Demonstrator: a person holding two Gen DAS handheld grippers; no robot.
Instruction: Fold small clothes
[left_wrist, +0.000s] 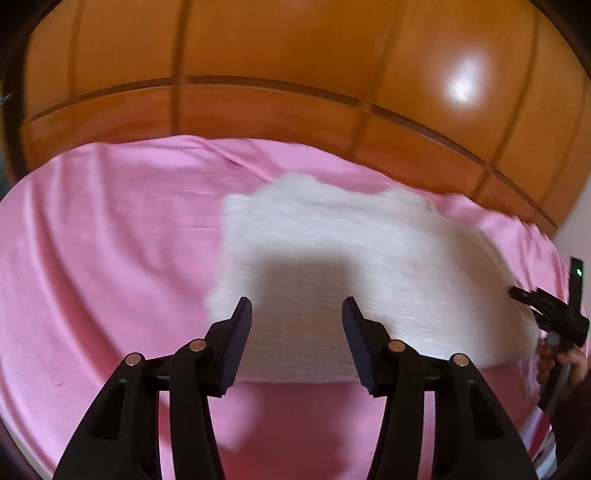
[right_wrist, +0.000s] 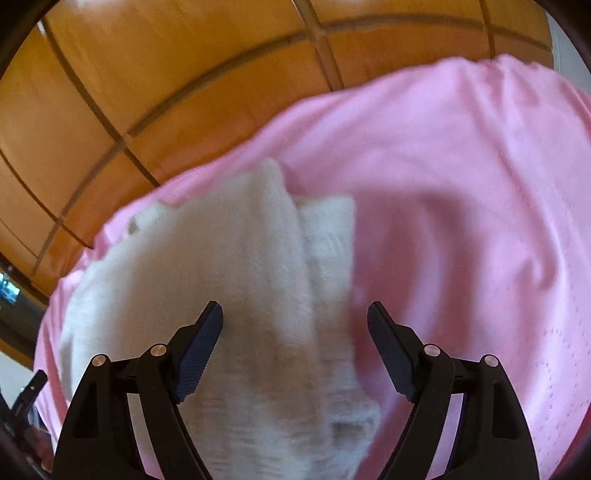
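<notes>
Here, both tools gaping, white garment (left_wrist: 332, 236) flat

1. White fuzzy knit garment (left_wrist: 343, 243): lies flat on the bed's pink sheet (left_wrist: 110, 240), near the wooden headboard (left_wrist: 258, 107).
2. Right wrist view: one side appears folded inward over the body, layers overlapping; image blurred.

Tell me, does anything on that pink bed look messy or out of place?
Nothing is damaged or spilled. The white knitted garment lies on the pink sheet only partly folded, one flap overlapping unevenly in the right wrist view. The sheet is wrinkled. Both pictures are blurred.
</notes>
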